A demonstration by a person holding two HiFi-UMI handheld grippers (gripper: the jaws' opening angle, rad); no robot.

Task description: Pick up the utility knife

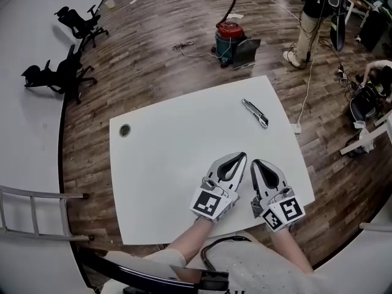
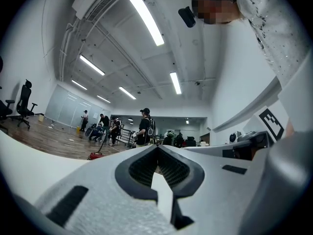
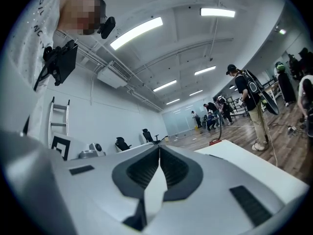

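Observation:
The utility knife (image 1: pixel 255 113), grey and black, lies flat on the white table (image 1: pixel 159 146) near its far right corner. Both grippers rest low over the near edge, side by side, well short of the knife. My left gripper (image 1: pixel 240 157) points away from me with its jaws closed tip to tip and nothing between them. My right gripper (image 1: pixel 256 164) sits just to its right, jaws also closed and empty. In the left gripper view the left gripper (image 2: pixel 157 148) meets at the tips; the right gripper (image 3: pixel 159 148) does the same in its own view. Neither gripper view shows the knife.
A round cable hole (image 1: pixel 125 130) sits at the table's far left. Beyond the table stand a red vacuum (image 1: pixel 231 38), office chairs (image 1: pixel 67 72) and a person (image 1: pixel 309 23) on the wooden floor. A ladder (image 1: pixel 33 216) lies at the left.

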